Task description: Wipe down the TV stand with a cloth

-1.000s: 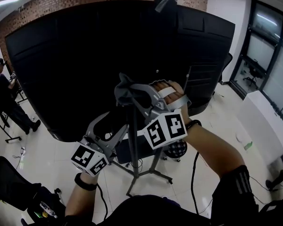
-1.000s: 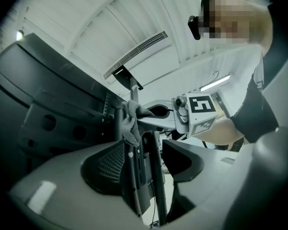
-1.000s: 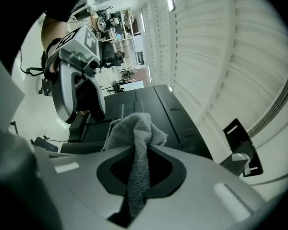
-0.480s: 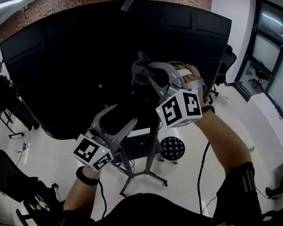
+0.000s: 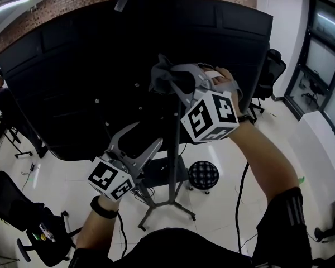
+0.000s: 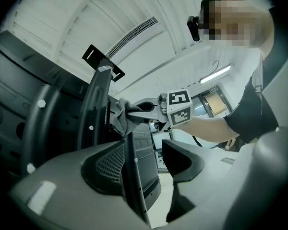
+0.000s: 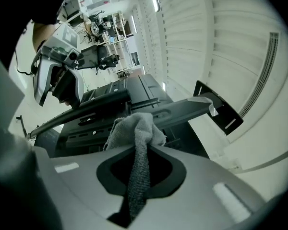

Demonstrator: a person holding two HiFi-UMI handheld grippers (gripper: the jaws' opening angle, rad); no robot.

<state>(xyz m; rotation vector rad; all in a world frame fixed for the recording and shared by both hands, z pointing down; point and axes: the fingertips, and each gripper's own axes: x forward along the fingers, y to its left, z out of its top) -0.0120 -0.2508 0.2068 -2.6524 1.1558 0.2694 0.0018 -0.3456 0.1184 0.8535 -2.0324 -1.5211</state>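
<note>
Up high behind the black TV (image 5: 72,82), the right gripper (image 5: 176,84) has its jaws closed on a grey cloth (image 5: 162,76). The cloth's bunched end is pressed against the upright pole of the TV stand (image 5: 171,149). In the right gripper view the cloth (image 7: 137,128) hangs down through the gap between the jaws.

The left gripper (image 5: 138,139) sits lower, just beside the pole, with its jaws wide apart and holding nothing. In the left gripper view the pole (image 6: 133,176) runs up between the jaws, close to the left one; whether they touch I cannot tell. The stand's legs spread on the white floor (image 5: 223,205).
</note>
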